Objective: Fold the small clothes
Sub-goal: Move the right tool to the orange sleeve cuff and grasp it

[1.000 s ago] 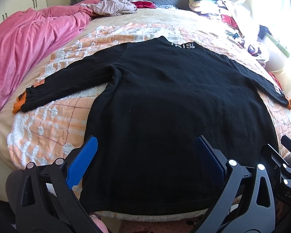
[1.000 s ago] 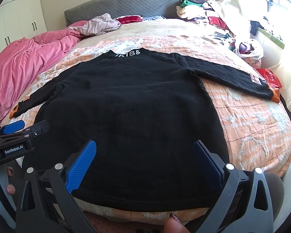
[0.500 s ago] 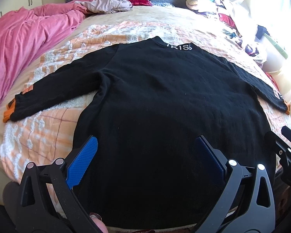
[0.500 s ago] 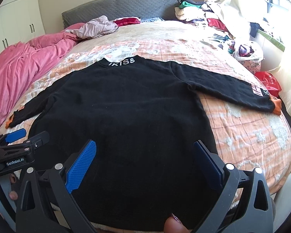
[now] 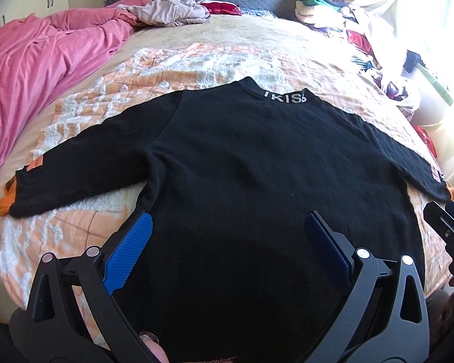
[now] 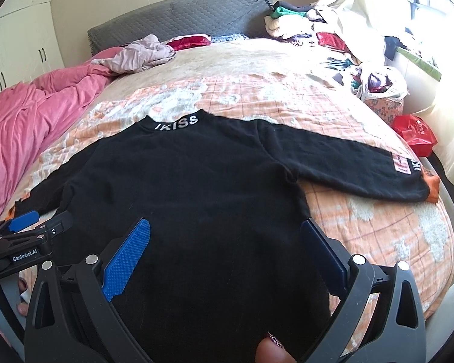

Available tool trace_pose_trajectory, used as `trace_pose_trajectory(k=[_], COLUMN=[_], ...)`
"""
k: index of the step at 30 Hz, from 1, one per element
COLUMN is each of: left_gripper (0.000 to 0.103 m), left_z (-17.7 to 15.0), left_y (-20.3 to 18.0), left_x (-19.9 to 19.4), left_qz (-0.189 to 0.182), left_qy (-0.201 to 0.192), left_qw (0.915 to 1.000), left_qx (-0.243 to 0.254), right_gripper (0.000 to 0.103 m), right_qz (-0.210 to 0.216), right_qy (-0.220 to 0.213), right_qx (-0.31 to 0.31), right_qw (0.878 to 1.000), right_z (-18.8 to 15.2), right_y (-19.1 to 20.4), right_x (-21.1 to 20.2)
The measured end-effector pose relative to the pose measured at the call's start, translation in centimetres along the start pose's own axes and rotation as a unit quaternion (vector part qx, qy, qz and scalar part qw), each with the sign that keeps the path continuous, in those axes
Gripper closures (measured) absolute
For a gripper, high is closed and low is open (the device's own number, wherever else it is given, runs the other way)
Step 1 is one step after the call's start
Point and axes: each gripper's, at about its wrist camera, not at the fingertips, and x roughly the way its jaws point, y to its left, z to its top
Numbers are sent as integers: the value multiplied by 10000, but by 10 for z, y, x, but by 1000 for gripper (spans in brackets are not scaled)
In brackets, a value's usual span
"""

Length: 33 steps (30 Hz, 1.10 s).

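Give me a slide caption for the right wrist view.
Open right gripper above a black sweater spread flat on the bed, sleeves out.

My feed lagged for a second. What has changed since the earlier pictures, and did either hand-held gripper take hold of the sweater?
Both cameras have advanced over the bed: the black sweater sits lower and fills more of each view. Neither the left hand-held gripper nor the right hand-held gripper has taken hold; both stay open above the hem end. The sweater still lies flat on the orange blanket, sleeves spread, collar lettering far from the cameras.
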Motion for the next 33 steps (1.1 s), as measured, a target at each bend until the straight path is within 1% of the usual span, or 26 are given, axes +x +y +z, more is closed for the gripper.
trace_pose_trajectory(k=[6, 11, 17, 22, 28, 33], left_gripper=[8, 8, 8, 8, 8, 8], left_z=[23, 39, 53, 62, 67, 70], left_y=[-5, -11, -20, -27, -40, -53], left_x=[10, 17, 27, 43, 60, 73], left_qz=[-16, -52, -60, -65, -148, -173], left_qy=[0, 6, 14, 122, 207, 275], left_qw=[10000, 10000, 10000, 9999, 9997, 9994], left_qx=[-26, -66, -51, -33, 31, 92], right_gripper=[4, 4, 4, 4, 4, 4], right_qz=[-108, -303, -431, -586, -782, -952], right_qy=[-84, -221, -306, -385, -416, -420], right_qx=[123, 213, 530, 764, 1070, 1433], right_qw=[9998, 9991, 9972, 9946, 9903, 9842], right_z=[26, 49, 68, 81, 84, 76], right_y=[-6, -16, -42, -65, -96, -125], right_x=[9, 18, 26, 30, 36, 41])
